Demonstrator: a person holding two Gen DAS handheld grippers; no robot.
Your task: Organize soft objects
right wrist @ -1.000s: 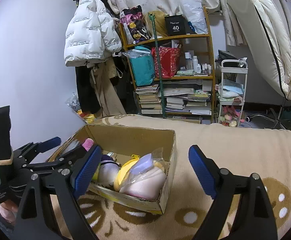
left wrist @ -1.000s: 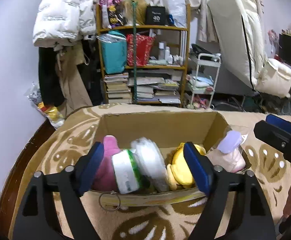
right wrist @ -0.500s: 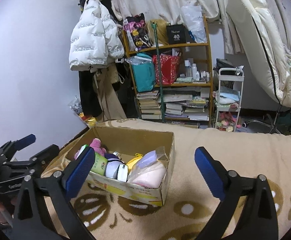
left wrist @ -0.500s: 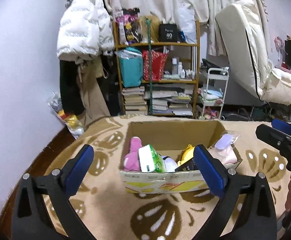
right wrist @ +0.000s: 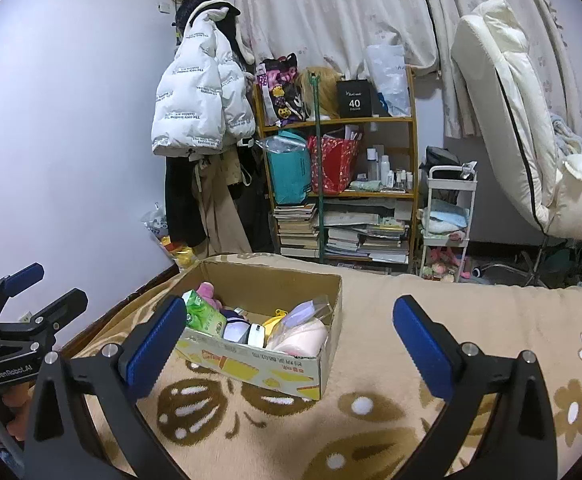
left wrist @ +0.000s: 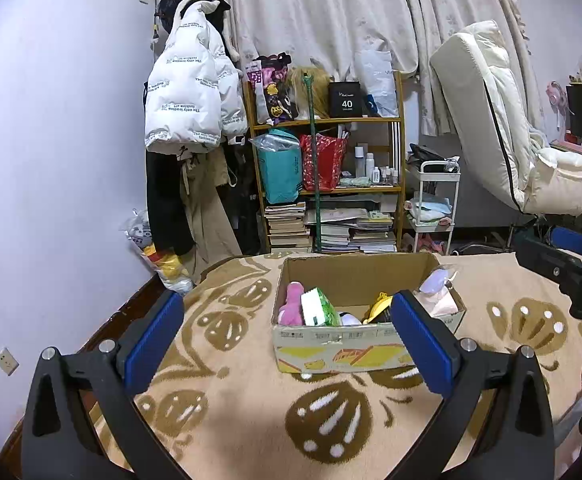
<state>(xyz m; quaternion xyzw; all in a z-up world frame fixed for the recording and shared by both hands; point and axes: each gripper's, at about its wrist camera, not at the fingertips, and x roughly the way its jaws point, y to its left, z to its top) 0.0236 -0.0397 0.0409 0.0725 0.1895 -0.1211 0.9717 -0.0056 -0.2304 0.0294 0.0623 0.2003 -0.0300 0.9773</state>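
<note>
Left claw point(left wrist: 287, 338) and right claw point(right wrist: 289, 338) are both standing wide apart and empty, their jaws having just been opening with nothing between them. Ahead of each, the box point(left wrist: 347, 350) is sitting on the blanket point(left wrist: 251, 400), holding the soft toys point(left wrist: 291, 308) and a tissue pack point(right wrist: 205, 316). Judged step: release done, filling apparently finishing. Next move calls for finding any leftover item. Beyond the box, a bookshelf point(left wrist: 327, 184) is standing against the curtain point(left wrist: 331, 20).
</note>
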